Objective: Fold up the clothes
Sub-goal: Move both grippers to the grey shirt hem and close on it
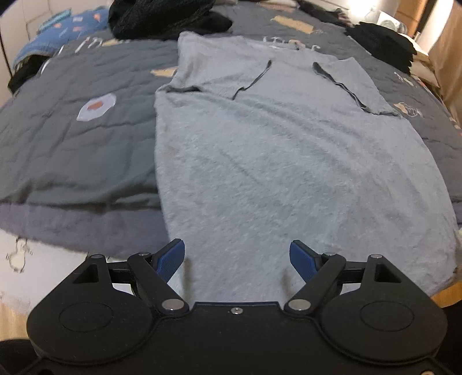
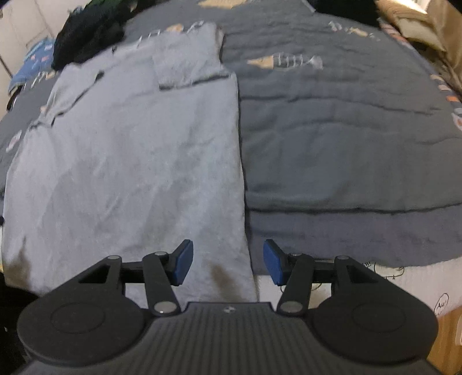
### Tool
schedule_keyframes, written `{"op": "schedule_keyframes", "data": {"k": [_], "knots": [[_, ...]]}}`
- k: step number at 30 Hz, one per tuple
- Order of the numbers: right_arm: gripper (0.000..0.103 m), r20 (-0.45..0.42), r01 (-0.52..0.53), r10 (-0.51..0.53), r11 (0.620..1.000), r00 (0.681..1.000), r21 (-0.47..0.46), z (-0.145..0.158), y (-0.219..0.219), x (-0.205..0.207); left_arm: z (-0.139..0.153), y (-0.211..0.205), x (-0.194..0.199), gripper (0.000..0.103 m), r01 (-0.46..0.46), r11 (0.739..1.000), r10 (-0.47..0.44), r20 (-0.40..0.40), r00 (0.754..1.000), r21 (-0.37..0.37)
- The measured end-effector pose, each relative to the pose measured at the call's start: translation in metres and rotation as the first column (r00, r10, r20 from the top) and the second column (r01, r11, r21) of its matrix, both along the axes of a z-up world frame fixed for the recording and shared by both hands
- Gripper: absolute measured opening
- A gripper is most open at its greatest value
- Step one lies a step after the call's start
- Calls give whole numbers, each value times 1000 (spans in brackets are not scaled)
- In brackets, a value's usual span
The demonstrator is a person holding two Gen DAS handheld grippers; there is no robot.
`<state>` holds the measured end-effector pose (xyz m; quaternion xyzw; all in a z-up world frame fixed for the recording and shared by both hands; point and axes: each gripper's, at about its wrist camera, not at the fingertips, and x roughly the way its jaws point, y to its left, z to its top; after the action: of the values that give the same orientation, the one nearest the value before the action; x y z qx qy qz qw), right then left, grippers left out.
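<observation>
On the bed, a grey T-shirt is lying flat, sleeves folded inward.
Both grippers are hovering at the hem, at six o'clock: left gripper and right gripper are gaping wide, holding nothing.

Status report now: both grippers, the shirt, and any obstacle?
Left gripper open, right gripper open, both over the hem. Grey shirt flat, sleeves folded in. Black clothes pile beyond the collar, not in the way.
</observation>
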<state>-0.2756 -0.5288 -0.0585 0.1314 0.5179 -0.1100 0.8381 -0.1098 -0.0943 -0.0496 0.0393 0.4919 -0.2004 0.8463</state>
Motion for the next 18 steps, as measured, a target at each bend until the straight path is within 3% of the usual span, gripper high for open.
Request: {"op": "schedule_keyframes", "data": {"k": [7,13,18], "knots": [[53,-110,-109,113,993,988,39,-21,-4,8,-4,11,4,79,17,997,-12,-76,997,73],[53,-184,-172,190,979,964,111,-33,-2,11,-12,24,4,79,10,998,2,-180,984,62],[53,-222,-175,195,979,955,107,-45,1,9,-26,23,2,79,13,994,14,-246,969,106]]}}
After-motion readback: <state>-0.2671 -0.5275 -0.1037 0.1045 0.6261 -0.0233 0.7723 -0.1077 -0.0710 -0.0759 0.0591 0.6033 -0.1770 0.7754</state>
